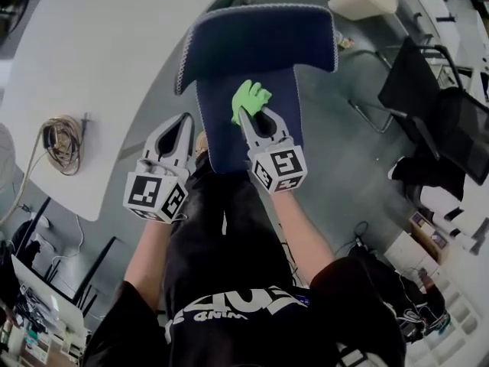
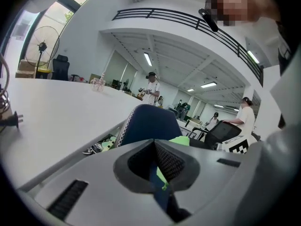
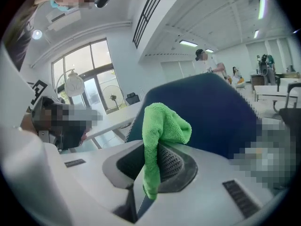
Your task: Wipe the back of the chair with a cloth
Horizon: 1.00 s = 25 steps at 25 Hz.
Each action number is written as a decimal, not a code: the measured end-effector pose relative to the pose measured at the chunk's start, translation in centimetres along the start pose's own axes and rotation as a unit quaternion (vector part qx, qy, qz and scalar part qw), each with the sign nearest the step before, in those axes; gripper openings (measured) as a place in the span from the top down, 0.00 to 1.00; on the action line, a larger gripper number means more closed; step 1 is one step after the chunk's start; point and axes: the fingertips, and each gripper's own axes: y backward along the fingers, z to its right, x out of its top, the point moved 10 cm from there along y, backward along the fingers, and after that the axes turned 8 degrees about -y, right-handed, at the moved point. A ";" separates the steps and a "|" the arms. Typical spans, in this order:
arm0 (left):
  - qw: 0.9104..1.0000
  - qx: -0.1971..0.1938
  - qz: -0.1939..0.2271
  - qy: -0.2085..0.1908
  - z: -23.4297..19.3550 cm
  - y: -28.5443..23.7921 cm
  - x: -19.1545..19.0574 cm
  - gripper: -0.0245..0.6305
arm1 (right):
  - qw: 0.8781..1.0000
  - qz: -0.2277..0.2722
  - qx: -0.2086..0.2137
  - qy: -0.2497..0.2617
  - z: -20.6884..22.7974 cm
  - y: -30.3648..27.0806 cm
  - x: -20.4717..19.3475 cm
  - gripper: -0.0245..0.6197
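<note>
White curved desk (image 1: 114,60) upper left: coiled cable (image 1: 61,140) lies near edge. Grey floor (image 1: 344,159): blue chair (image 1: 256,44), black chairs (image 1: 416,90) standing.

L gripper (image 1: 186,118) jaws together; R gripper (image 1: 244,113) jaws tight on cloth (image 1: 253,96).

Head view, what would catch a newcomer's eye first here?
The bright green cloth stands out, pinched in the shut right tongs and held over the dark blue chair in the middle of the picture. Beside it the left tongs are shut on nothing, near the chair's left edge. At the left, a coiled cable lies on the big white table.
</note>
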 end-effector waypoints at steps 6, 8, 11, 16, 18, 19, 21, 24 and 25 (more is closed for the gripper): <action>1.000 -0.025 0.003 -0.019 4.4 2.7 4.7 0.97 | 0.999 0.032 -0.016 -0.003 -1.6 7.0 5.4 0.88; 0.999 -0.038 0.007 -0.033 5.5 3.1 6.3 0.97 | 0.999 0.044 -0.020 0.002 -1.9 8.8 7.1 0.88; 0.997 -0.056 0.015 -0.057 7.0 3.4 8.7 0.97 | 0.997 0.068 -0.023 0.014 -2.1 11.2 9.6 0.88; 0.994 -0.074 0.022 -0.080 9.7 4.7 11.4 0.97 | 0.995 0.096 -0.022 0.028 -2.9 15.7 12.2 0.88; 0.993 -0.078 0.032 -0.085 10.4 4.9 12.4 0.97 | 0.993 0.110 -0.024 0.028 -3.2 17.2 13.0 0.88; 0.992 -0.080 0.036 -0.086 10.5 5.1 12.9 0.97 | 0.993 0.116 -0.025 0.027 -3.3 17.9 13.4 0.88; 0.991 -0.086 0.044 -0.090 10.8 5.4 13.6 0.97 | 0.991 0.126 -0.026 0.028 -3.7 19.1 14.0 0.88; 0.989 -0.094 0.049 -0.102 11.5 5.5 14.3 0.97 | 0.989 0.140 -0.027 0.031 -3.8 21.1 14.7 0.88; 0.989 -0.095 0.050 -0.105 11.7 5.6 14.4 0.97 | 0.989 0.143 -0.028 0.032 -3.8 21.7 14.8 0.88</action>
